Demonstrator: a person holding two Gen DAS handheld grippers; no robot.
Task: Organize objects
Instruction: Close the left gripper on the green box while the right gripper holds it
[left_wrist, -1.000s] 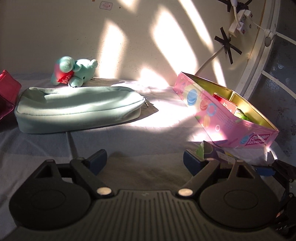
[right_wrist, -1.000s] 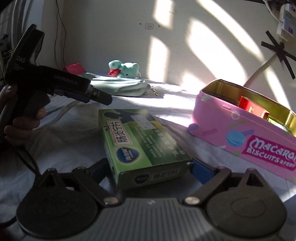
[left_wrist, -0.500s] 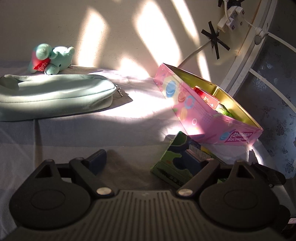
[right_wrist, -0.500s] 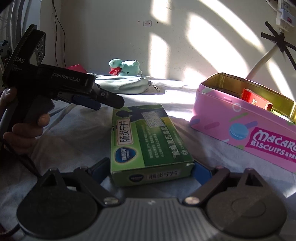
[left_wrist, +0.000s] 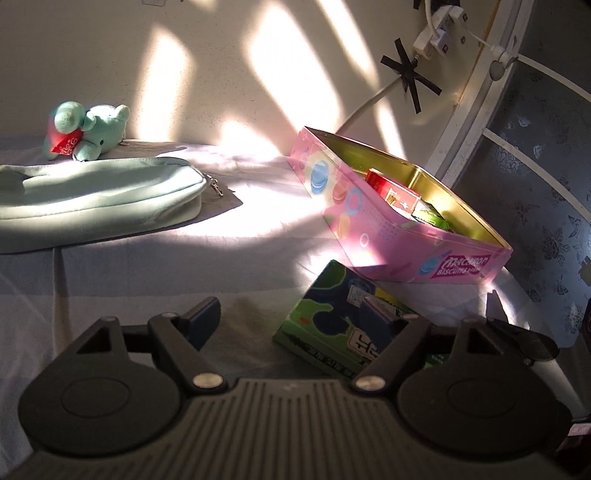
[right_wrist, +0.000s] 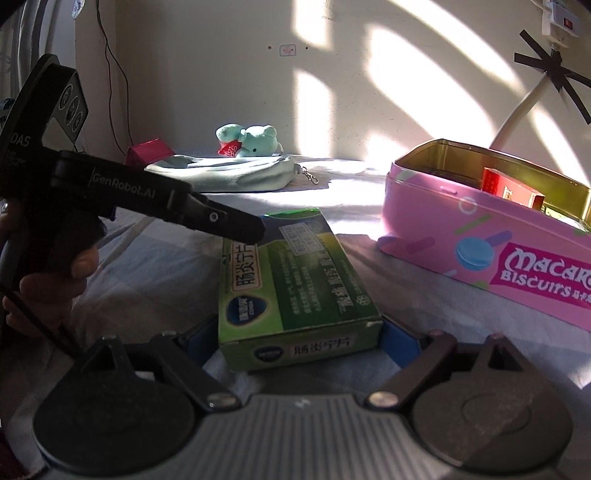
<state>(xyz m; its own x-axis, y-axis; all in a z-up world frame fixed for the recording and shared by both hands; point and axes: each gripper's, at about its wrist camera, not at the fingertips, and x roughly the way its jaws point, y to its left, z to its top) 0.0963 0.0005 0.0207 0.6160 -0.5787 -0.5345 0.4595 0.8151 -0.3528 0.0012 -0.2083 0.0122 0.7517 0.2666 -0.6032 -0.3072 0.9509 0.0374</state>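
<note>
A green medicine box (right_wrist: 295, 280) lies on the grey sheet, its near end between the blue pads of my right gripper (right_wrist: 299, 339), which press on both sides. In the left wrist view the same green box (left_wrist: 332, 314) sits low at the right. My left gripper (left_wrist: 290, 312) is open and its jaws are closing. Its right finger (left_wrist: 380, 321) is over the box top and its left finger is off the box. Seen from the right wrist, a left finger (right_wrist: 229, 221) hovers at the box's far left corner. The open pink biscuit tin (left_wrist: 369, 229) (right_wrist: 443, 229) holds a red carton (left_wrist: 395, 188).
A mint pouch (left_wrist: 92, 195) and a teal plush toy (left_wrist: 85, 133) lie at the back left by the wall. A red item (right_wrist: 147, 151) sits behind the pouch. A white bed rail (left_wrist: 480, 92) and taped cables rise at the right. A hand (right_wrist: 48, 288) holds the left gripper.
The left gripper moved right toward the box, bringing it under its right finger, and its jaws narrowed. The box turned square between the right gripper's pads.
</note>
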